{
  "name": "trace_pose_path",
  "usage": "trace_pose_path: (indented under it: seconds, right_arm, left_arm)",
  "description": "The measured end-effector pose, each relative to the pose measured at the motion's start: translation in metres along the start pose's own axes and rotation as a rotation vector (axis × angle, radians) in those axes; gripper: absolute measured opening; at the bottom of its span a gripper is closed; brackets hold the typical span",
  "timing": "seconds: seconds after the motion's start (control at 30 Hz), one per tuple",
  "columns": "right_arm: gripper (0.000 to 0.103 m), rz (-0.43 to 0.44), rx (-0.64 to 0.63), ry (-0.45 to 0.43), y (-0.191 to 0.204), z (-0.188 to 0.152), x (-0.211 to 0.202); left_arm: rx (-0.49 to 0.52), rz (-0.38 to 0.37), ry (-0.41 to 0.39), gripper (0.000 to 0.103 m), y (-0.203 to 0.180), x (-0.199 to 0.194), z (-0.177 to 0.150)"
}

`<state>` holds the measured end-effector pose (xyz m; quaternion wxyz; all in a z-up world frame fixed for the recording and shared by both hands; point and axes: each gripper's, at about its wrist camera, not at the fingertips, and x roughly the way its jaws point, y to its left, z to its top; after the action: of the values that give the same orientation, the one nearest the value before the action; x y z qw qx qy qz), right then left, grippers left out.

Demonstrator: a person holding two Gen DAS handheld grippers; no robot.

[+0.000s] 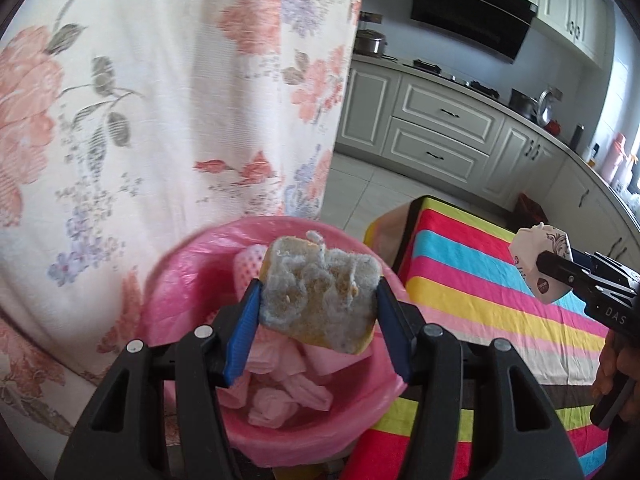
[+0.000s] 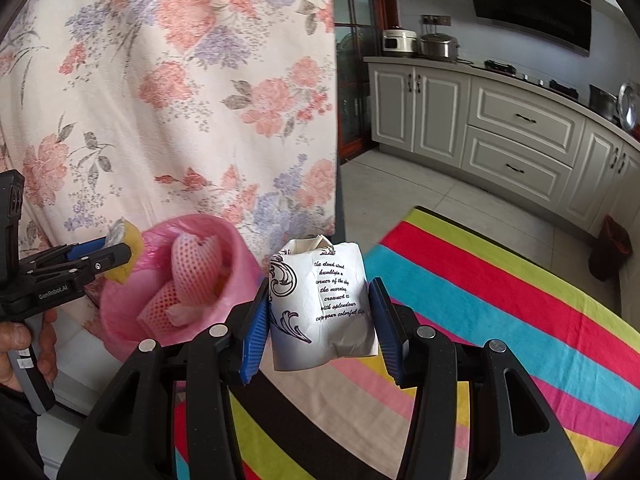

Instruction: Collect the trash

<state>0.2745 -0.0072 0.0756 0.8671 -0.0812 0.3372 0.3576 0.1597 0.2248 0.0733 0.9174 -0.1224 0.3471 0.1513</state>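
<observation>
My left gripper (image 1: 318, 308) is shut on a worn yellow sponge (image 1: 320, 296) with a frayed grey scouring face, held right above the pink bin (image 1: 192, 280). The bin has a pink bag liner and holds pink foam netting (image 2: 196, 270) and crumpled tissues (image 1: 288, 396). My right gripper (image 2: 320, 312) is shut on a crushed white paper cup (image 2: 320, 304) with black script and scroll print, held above the striped cloth, right of the bin. In the left wrist view the right gripper (image 1: 548, 272) and the cup (image 1: 536, 260) show at the right edge. In the right wrist view the left gripper (image 2: 116, 252) and the sponge (image 2: 128, 248) show at the left.
A floral curtain (image 1: 160, 100) hangs close behind the bin. The table wears a bright striped cloth (image 1: 480, 292). Kitchen cabinets (image 1: 440, 128), a range hood (image 1: 472, 8) and pots (image 2: 438, 46) line the far wall. A dark red bin (image 2: 612, 248) stands on the tiled floor.
</observation>
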Motion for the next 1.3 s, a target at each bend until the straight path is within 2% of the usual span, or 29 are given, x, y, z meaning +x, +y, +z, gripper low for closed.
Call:
trace_pose_path:
  seconds: [0.37, 0.67, 0.93, 1.03, 1.3]
  right_arm:
    - [0.047, 0.104, -0.097, 0.01, 0.075, 0.032, 0.025]
    - [0.047, 0.172, -0.137, 0.028, 0.112, 0.046, 0.048]
    - [0.048, 0.213, -0.16, 0.038, 0.13, 0.051, 0.063]
    - [0.055, 0.214, -0.158, 0.037, 0.13, 0.051, 0.066]
    - [0.062, 0.175, -0.116, 0.014, 0.113, 0.042, 0.057]
  left_arm:
    - [-0.077, 0.062, -0.04, 0.056, 0.031, -0.019, 0.0]
    - [-0.119, 0.087, -0.058, 0.06, 0.048, -0.034, -0.001]
    - [-0.139, 0.091, -0.067, 0.064, 0.055, -0.043, 0.001]
    - [-0.151, 0.082, -0.063, 0.066, 0.057, -0.042, 0.002]
    - [-0.153, 0.078, -0.064, 0.076, 0.055, -0.054, -0.002]
